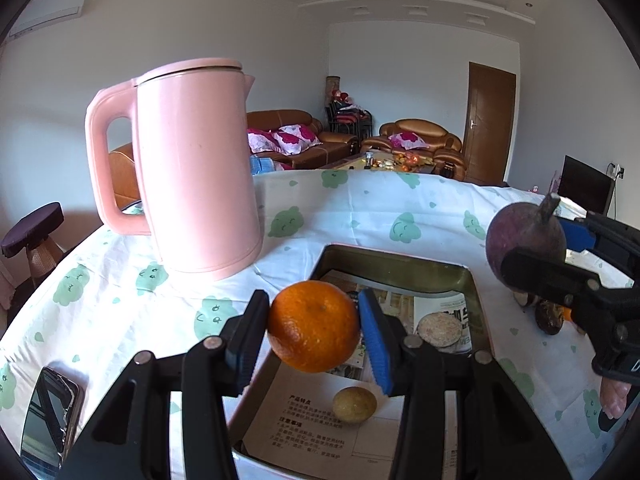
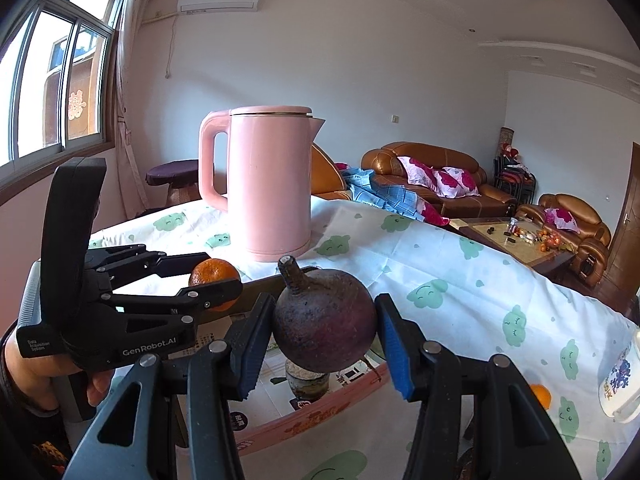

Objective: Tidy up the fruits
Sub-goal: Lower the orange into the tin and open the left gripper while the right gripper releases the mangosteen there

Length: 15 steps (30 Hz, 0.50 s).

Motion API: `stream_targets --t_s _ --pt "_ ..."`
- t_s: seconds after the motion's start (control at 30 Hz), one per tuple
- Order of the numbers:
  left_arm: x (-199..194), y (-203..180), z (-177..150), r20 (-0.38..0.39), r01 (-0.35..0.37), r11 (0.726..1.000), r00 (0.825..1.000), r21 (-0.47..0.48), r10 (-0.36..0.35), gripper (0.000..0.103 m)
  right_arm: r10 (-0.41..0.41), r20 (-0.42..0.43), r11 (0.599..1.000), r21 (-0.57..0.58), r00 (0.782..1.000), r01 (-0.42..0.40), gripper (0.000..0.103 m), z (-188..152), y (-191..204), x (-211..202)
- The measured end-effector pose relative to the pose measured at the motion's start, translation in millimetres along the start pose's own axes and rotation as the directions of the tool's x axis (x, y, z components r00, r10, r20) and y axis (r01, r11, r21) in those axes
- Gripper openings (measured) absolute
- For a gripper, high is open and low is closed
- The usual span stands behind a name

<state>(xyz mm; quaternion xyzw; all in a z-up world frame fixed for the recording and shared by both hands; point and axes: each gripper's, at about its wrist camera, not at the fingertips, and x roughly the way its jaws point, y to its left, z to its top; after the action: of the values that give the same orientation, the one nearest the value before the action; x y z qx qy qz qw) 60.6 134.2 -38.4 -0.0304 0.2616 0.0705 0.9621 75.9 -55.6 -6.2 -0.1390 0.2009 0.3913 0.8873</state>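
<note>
Orange before pink kettle, tin

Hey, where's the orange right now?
The orange is clamped in the left claw, held in the air over the near part of the paper-lined tin box, in front of the pink kettle.

Two fisheye cameras, one riding each handheld gripper, look forward and slightly down along their own fingers across a cloth-covered table. The left wrist view faces the far sofas and door, close on the left gripper and the orange it frames. The right wrist view sits to its right, angled more toward the window, close on the right gripper. Both views share the pink kettle, the open box below, the sofas, and each other's gripper at the frame edge.
</note>
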Motion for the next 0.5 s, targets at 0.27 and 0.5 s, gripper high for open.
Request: stream_targets --t_s 0.27,0.5 --pt "6.4 3.3 -4.2 -0.025 -0.002 1.000 1.000 0.005 0.002 0.048 0.024 -0.033 1.000 -0.002 0.999 -0.024 0.053 -4.9 10.0 16.9" --pt "11.8 2.3 -6.0 -0.043 0.002 1.000 0.999 0.015 -0.002 0.048 0.041 -0.051 0.999 0.001 0.998 -0.041 0.053 -8.9 15.9 25.1"
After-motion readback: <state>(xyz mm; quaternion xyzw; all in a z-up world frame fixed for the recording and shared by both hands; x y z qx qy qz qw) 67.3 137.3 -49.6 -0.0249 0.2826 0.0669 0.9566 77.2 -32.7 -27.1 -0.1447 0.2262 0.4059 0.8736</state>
